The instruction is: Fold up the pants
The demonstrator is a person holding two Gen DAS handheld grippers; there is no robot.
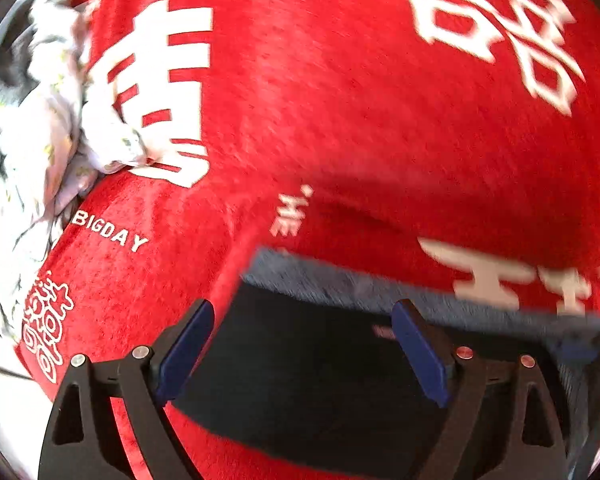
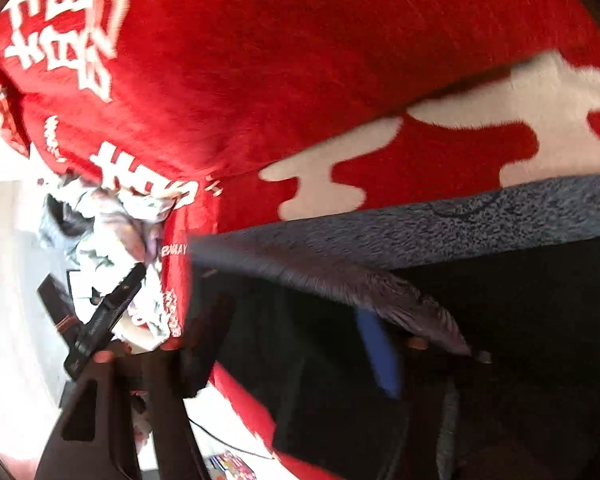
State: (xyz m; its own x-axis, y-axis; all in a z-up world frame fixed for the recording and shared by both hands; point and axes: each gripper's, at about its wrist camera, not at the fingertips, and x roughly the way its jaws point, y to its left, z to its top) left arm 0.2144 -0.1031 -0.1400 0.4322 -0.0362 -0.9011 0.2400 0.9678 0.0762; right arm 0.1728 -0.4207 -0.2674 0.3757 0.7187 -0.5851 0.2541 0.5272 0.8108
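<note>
Dark pants (image 1: 312, 364) lie between the spread blue pads of the left tongs (image 1: 304, 350), released, on a red blanket (image 1: 340, 120). Right tongs (image 2: 284, 344): blurred, grip undeterminable. Crumpled white garment (image 1: 40, 128) at 10 o'clock in the left view.

We saw the dark pants (image 2: 500, 320) run off the right wrist view's lower and right edges, their grey lining smeared by blur. The right gripper (image 2: 284, 344) was mostly buried under that cloth, so we could not tell its jaw state. In the left view, the crumpled pale garment (image 1: 40, 152) was cut off by the left edge.
</note>
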